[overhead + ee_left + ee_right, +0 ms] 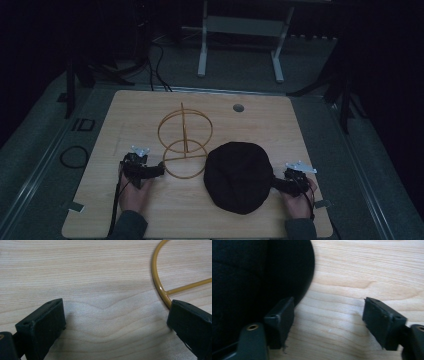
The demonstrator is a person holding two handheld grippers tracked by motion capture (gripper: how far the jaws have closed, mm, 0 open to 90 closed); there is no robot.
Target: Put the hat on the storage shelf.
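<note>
My left gripper (159, 170) rests on the bench (130, 115), jaws spread wide, just beside the gold wire stand (184, 145) at centre. My right gripper (274, 183), also gaping and empty, sits against the right edge of the black cap (239, 176) lying near-right.

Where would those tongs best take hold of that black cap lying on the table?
Probably at its thin right edge, coming in low from the right: the black cap lies flat and floppy, too broad to span, and the open right tongs already sit beside that rim, one jaw at it.
</note>
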